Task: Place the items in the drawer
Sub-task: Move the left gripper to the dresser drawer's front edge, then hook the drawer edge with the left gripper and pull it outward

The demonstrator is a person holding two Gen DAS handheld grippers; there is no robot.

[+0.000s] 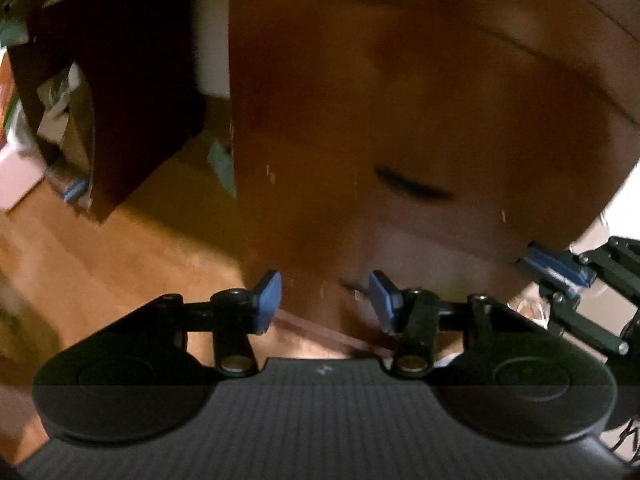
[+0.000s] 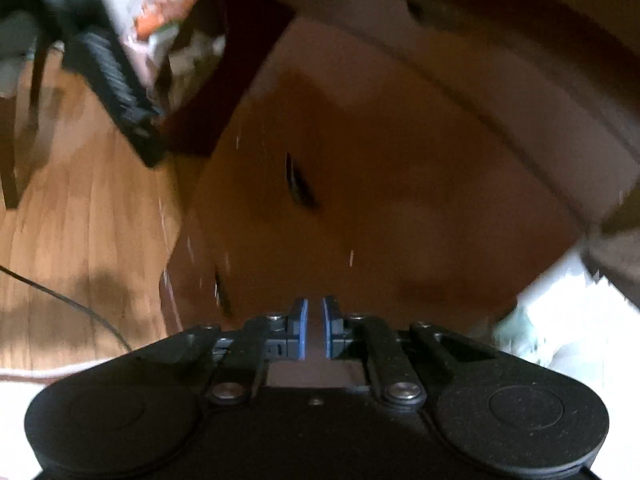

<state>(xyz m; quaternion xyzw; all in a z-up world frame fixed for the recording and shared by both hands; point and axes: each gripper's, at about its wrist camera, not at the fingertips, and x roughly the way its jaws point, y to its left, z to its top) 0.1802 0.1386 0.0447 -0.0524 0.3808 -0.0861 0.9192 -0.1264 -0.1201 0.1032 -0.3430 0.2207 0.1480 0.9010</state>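
A brown wooden drawer unit fills both views. Its front (image 1: 400, 120) has a dark slot handle (image 1: 412, 184), also seen in the right wrist view (image 2: 300, 184); a lower slot handle (image 2: 222, 292) sits near the bottom. All drawer fronts look closed. My left gripper (image 1: 325, 300) is open and empty, close to the lower front. My right gripper (image 2: 315, 328) has its blue pads nearly together with a narrow gap and nothing between them; it also shows at the right edge of the left wrist view (image 1: 560, 268). Both views are blurred.
Wooden floor (image 1: 100, 260) lies left of the unit. A dark brown cabinet (image 1: 132, 92) stands further back. A black ribbed object (image 2: 116, 96) and a chair leg (image 2: 10, 152) stand on the floor. A black cable (image 2: 68, 300) runs across. White material (image 2: 580, 320) lies at right.
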